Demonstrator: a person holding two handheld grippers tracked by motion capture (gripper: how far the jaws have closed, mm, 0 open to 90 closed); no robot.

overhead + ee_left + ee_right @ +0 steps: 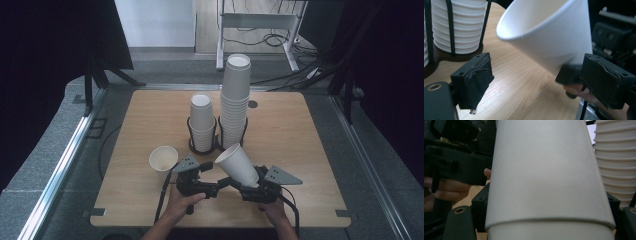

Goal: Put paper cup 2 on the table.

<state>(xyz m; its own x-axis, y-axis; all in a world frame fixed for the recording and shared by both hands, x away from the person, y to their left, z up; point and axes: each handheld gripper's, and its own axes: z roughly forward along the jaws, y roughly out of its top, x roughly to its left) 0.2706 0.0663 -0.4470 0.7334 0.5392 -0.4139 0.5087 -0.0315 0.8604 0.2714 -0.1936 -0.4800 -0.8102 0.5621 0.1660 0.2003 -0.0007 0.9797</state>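
Observation:
A white paper cup (237,165) hangs tilted over the table's front, mouth up and to the left. My right gripper (246,183) is shut on its lower part. In the right gripper view the cup's wall (544,175) stands between the two jaws of the gripper (546,205), with a step line across it near them. My left gripper (220,186) sits just left of the cup's base, open. In the left gripper view its jaws (539,82) stand wide apart, and the cup (549,32) hangs ahead without touching either pad.
A single cup (163,160) stands upright on the wooden table (300,140), left of the left gripper. Behind it are a short cup stack (202,122) and a tall one (235,100), each in a black wire holder (216,145). A metal frame and cables lie beyond the table.

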